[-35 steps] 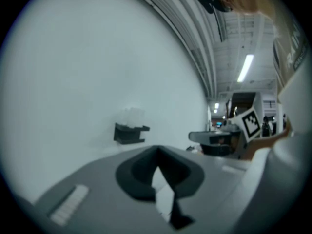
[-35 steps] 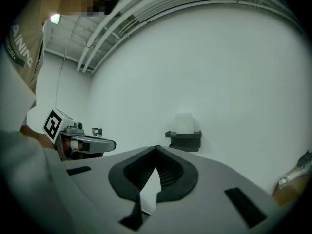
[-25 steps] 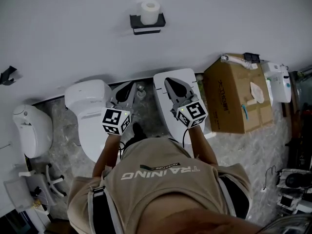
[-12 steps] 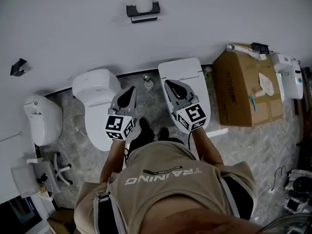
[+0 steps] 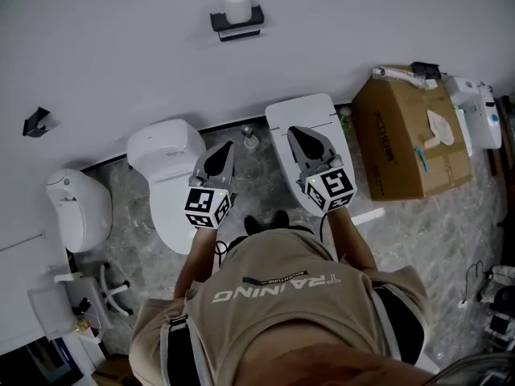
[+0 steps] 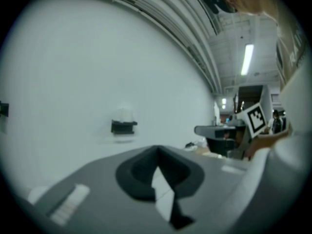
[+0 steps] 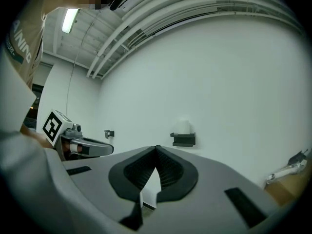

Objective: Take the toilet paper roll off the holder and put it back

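On the white wall ahead, the toilet paper roll [image 5: 236, 5] stands upright on its black holder [image 5: 238, 22], well apart from both of my grippers. From the gripper views the holder sits a little above the line of the jaws, with bare wall all round it.

The left gripper [image 5: 224, 146] has its jaws pressed together at the tips, with nothing between them. The right gripper [image 5: 297, 132] is the same, jaws together and empty. Both point toward the wall, side by side, and each shows at the edge of the other's view.

Below the holder the floor is crowded. A round white toilet [image 5: 165, 171] stands against the wall under my left gripper, and a squarer white toilet [image 5: 283, 112] under my right. A small bottle [image 5: 251, 139] sits on the marbled floor [image 5: 121, 187] in the gap between them. These two bowls lie between me and the foot of the wall.

To the right of the squarer toilet a cardboard box [image 5: 398, 147] lies against the wall, and just past it is a white appliance [image 5: 480, 112]. Far to the left I see another white fixture [image 5: 74, 209] on the floor and a small black hook [image 5: 36, 123] on the wall above it.
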Demonstrator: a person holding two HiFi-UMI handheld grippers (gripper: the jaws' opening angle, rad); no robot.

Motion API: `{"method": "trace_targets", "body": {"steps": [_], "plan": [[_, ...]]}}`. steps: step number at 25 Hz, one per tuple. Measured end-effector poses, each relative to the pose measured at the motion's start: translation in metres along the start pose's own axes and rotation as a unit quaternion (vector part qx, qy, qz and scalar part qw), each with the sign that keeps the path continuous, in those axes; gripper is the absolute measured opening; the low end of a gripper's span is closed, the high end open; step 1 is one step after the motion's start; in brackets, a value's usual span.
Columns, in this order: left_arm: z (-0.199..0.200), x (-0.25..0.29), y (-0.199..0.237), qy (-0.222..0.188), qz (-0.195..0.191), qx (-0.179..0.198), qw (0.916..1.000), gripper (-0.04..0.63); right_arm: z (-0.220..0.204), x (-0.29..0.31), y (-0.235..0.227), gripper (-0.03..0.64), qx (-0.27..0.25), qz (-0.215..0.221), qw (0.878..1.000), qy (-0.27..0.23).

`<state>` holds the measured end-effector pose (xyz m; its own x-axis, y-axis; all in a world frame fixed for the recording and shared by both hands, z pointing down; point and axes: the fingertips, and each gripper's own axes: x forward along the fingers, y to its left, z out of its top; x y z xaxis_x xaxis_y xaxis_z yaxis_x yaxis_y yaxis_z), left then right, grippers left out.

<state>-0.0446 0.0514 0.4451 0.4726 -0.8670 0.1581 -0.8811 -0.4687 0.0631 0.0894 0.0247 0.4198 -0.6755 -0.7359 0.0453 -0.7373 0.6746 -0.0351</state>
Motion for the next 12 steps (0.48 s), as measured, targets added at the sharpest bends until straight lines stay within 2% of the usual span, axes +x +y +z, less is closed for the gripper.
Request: {"method": "trace_targets", "body": {"steps": [5, 12], "plan": [[-0.005, -0.008, 0.012, -0.002, 0.002, -0.003, 1.0, 0.005, -0.001, 0.0, 0.005, 0.012, -0.02, -0.007, 1.0, 0.007], [0.0, -0.01, 0.023, -0.004, -0.005, -0.006, 1.0, 0.005, 0.002, 0.009, 0.011, 0.012, -0.02, -0.008, 1.0, 0.01]]}}
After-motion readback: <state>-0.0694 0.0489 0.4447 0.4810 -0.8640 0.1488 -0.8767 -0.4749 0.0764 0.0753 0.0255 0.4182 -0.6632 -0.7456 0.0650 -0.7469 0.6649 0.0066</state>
